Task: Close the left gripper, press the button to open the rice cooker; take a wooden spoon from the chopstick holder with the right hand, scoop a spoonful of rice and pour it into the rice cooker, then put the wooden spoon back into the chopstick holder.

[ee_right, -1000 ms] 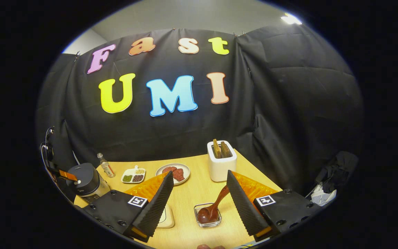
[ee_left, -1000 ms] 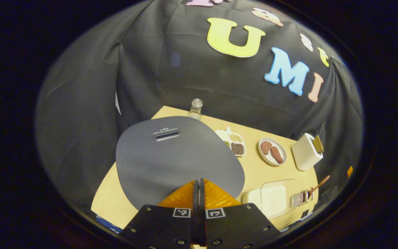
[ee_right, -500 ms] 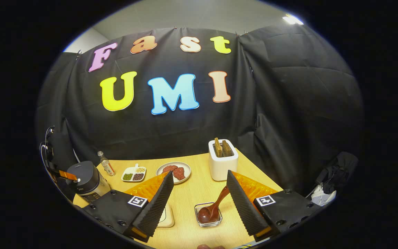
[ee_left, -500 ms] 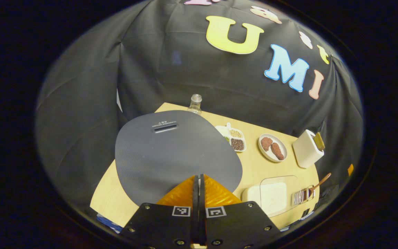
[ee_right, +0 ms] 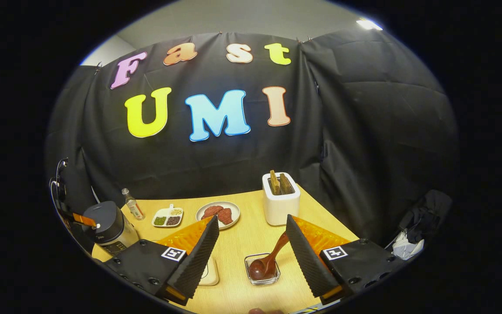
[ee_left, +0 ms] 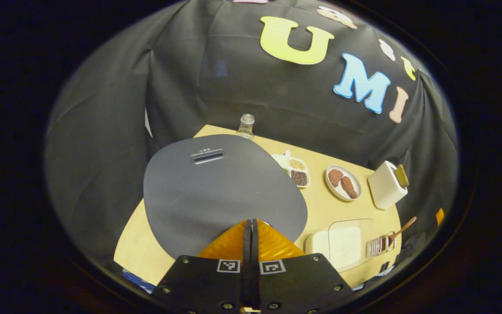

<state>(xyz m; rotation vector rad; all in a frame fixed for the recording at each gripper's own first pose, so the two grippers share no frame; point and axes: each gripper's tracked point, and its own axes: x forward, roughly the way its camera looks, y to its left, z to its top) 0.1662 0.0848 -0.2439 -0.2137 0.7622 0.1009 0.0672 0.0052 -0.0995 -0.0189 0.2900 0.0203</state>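
Note:
The rice cooker has a flat grey lid that lies shut right under my left gripper. This gripper is shut, with its tips over the lid's near edge. In the right gripper view the cooker stands at the far left, with the left gripper at its top front. My right gripper hangs open above the table. Below and between its fingers the wooden spoon leans in the small clear holder. The spoon's handle sticks up from the holder. A rice container sits beside it.
A white toaster with bread stands at the back right. A plate of meat, a compartment dish of grains and a small bottle line the table's far side. The rice container is partly behind my right gripper's left finger.
The cooker lid has slid a little up in the left gripper view as that gripper shifted. The lid stays shut. The right gripper has barely moved.

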